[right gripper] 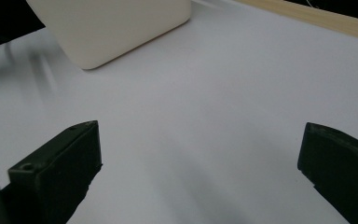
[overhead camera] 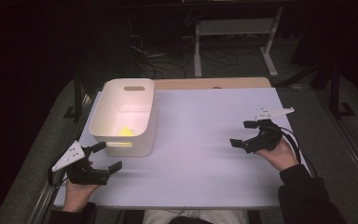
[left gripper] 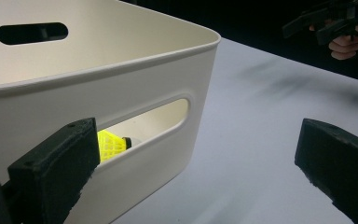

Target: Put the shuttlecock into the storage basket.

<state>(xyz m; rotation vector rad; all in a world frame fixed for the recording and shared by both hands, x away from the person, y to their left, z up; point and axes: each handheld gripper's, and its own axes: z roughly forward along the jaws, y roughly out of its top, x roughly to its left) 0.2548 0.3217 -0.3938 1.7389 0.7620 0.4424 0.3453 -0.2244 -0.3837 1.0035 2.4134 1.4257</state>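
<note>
Our left gripper (overhead camera: 106, 157) hovered wide open just beside the white bin (overhead camera: 121, 135), our right gripper (overhead camera: 245, 134) equally wide, well apart from it. Inside the bin lay a yellow shuttlecock (left gripper: 110, 144); we judged it light and fragile, best pinched gently. Beyond the bin's pale table (overhead camera: 205, 154), the room was dark.

The yellow object (left gripper: 110, 145) is showing just past the left gripper (left gripper: 200, 172) through the bin's (left gripper: 121, 88) handle slot, mostly hiding behind the wall; its kind is too unclear to tell. The frame edge is cutting off the bin ahead of the right gripper (right gripper: 200, 172).
</note>
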